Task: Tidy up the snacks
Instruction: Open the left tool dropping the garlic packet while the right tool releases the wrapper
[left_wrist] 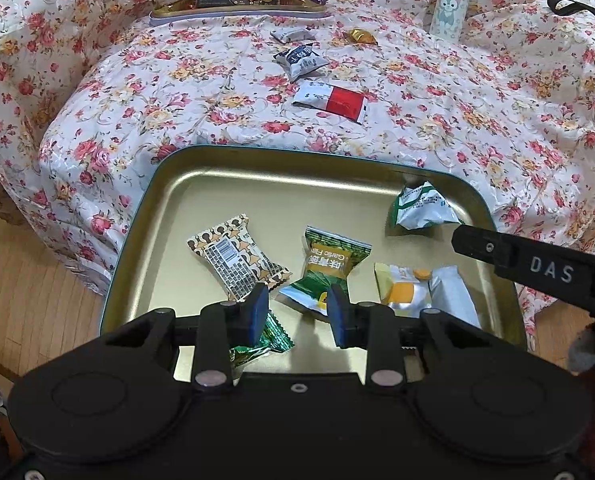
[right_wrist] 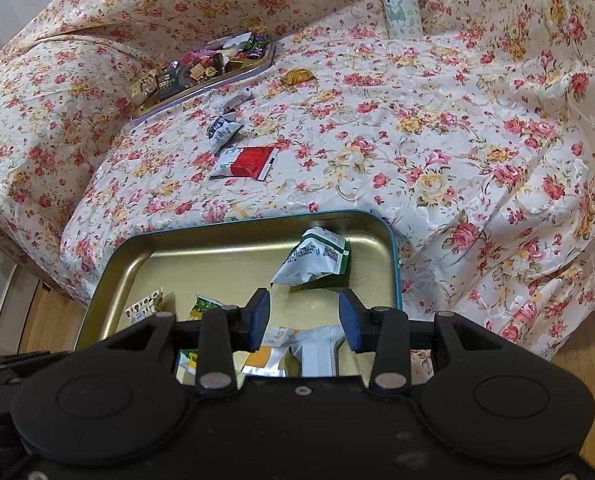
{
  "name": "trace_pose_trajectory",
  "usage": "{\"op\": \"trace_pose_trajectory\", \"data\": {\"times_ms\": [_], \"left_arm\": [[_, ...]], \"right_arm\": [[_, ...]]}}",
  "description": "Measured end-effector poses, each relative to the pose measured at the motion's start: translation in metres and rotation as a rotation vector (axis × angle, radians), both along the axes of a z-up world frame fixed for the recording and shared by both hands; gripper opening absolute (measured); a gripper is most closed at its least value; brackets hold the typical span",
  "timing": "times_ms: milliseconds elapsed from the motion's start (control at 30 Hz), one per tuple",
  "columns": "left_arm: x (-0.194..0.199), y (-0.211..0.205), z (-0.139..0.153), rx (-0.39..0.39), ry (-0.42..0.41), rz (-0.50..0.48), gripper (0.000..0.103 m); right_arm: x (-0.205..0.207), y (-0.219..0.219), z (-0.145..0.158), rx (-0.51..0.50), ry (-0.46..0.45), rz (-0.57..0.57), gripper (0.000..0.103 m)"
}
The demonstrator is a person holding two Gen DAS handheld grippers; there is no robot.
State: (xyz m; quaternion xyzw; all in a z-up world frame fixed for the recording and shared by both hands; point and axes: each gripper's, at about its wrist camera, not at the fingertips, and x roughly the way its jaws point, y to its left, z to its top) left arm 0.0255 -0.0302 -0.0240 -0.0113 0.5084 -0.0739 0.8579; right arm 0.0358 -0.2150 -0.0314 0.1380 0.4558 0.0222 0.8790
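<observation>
**Grippers empty over the near tin, loose packets next**

Both grippers hang over the gold-lined, teal-rimmed metal tin, jaws part-spread, nothing between the pads: left gripper, right gripper. My read: a drop is done, next fetch is due.

- Tin holds six or so crinkly foil and plastic pillow packs; a green-and-white packet leans on the far wall.
- Still loose on the glossy floral tablecloth: red-and-white flat sachet, navy-and-white pillow packet, small grey wrapped sweet, gold foil sweet.
- Sachet lies flat and slick: come in steep, pinch across the short side or a crimped edge. Cloth wrinkles, so don't drag.
- Farther off: a second, heaped tray, a pale cartoon-print bottle.
</observation>
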Motion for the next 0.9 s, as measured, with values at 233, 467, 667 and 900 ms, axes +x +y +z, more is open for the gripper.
{"op": "trace_pose_trajectory", "data": {"times_ms": [233, 467, 667, 900], "left_arm": [[0.0, 0.001, 0.001, 0.02, 0.0, 0.017, 0.04], [0.0, 0.004, 0.001, 0.055, -0.009, 0.05, 0.04], [0.0, 0.005, 0.001, 0.075, -0.012, 0.067, 0.04], [0.0, 0.007, 0.001, 0.088, -0.013, 0.083, 0.04]], "right_arm": [[-0.012, 0.008, 0.009, -0.038, -0.026, 0.042, 0.042], [-0.019, 0.017, 0.012, -0.067, -0.026, 0.078, 0.042], [-0.022, 0.021, 0.012, -0.077, -0.022, 0.094, 0.042], [-0.023, 0.023, 0.011, -0.076, -0.013, 0.113, 0.042]]}}
